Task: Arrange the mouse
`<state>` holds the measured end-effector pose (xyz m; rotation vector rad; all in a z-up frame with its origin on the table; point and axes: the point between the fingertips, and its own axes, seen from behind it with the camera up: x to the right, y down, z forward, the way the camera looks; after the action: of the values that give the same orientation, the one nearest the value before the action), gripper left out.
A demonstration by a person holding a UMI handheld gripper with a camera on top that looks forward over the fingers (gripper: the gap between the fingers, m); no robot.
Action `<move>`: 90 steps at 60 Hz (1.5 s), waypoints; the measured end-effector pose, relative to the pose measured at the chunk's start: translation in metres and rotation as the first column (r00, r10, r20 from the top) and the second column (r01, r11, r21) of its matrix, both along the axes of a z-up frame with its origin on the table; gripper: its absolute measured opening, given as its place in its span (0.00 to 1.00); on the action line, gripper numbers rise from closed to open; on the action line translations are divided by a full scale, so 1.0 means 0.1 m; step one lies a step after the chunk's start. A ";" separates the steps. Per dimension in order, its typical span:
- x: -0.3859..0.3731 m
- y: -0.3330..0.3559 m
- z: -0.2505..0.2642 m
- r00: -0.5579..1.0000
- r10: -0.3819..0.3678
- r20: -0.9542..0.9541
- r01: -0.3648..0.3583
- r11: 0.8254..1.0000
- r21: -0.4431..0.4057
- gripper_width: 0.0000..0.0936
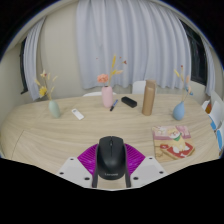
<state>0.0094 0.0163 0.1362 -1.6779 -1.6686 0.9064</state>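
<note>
A black computer mouse (111,157) sits between my gripper's two fingers, its tail end toward me and its nose pointing ahead. My gripper (111,160) has its magenta pads (90,156) pressed against both sides of the mouse, so it is shut on it. The mouse is held over the near part of a round light wooden table (80,135). I cannot tell whether the mouse touches the tabletop.
Ahead on the table stand a pink vase with flowers (106,95), a tan cylinder (149,97), a small dark object (129,101), a blue vase (53,107), a white item (79,114) and a blue bottle (179,110). A patterned book (172,139) lies to the right. Curtains hang behind.
</note>
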 end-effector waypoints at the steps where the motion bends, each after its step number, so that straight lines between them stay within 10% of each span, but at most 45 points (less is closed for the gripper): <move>1: -0.06 0.13 0.06 1.000 -0.009 -0.005 0.009 1.000 0.005 0.40; 27: -0.97 3.06 -0.77 0.984 -0.169 0.057 0.161 0.978 0.131 0.40; 49: -0.91 3.21 -1.47 0.986 -0.101 0.133 0.090 0.992 0.088 0.54; 55: -0.86 3.24 -1.42 0.984 -0.105 0.145 0.090 0.990 0.106 0.94; 90: 0.88 2.21 -0.11 0.991 -0.056 0.120 0.047 0.996 0.082 0.90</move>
<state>0.0976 0.2374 0.1253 -1.7449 -1.7093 0.7164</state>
